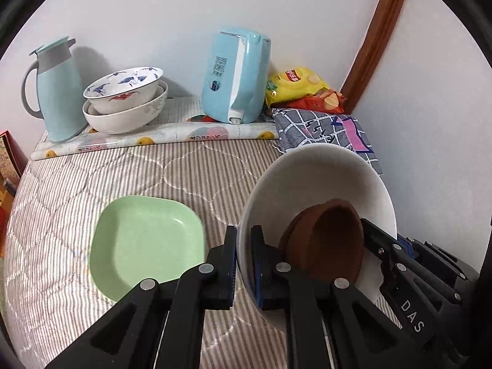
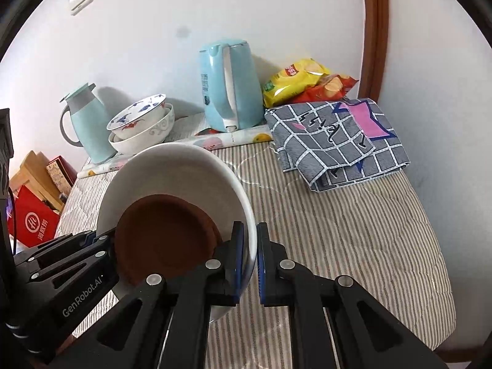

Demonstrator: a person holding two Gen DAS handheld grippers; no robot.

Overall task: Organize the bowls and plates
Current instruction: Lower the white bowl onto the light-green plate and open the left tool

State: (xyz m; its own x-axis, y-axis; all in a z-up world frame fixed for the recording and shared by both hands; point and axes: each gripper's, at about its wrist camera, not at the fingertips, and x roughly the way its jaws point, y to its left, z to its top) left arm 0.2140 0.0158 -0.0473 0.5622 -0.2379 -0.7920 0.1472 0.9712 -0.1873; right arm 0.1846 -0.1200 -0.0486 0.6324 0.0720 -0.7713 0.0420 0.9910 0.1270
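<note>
Two grippers on one white bowl (image 1: 323, 178) right now, one on each side of the rim. Going left to right in the left wrist view: way off to the far left there's a mint jug (image 1: 58, 92), then two stacked patterned bowls (image 1: 126, 101) just beside it, all sitting on a fruit-print mat (image 1: 172, 136) by the wall. Closer in, just left of the left gripper (image 1: 243, 264), a green plate (image 1: 144, 243) lies flat on the striped quilt (image 1: 190, 172). The left gripper itself is pinched narrow on the white bowl's near-left rim, one finger outside, one inside. That bowl is tipped up, and brown saucers (image 1: 326, 240) sit inside it, leaning against the lower wall; looks like two nested, though I can't be sure. On the bowl's far side the right gripper (image 2: 250, 258) is clamped on the rim the same way, pads tight on the edge. Straight ahead of both stands a blue kettle (image 1: 236, 73), to its right chip bags (image 1: 295, 86), and a folded checked cloth (image 2: 335, 138) lies ahead-right of the right gripper.
</note>
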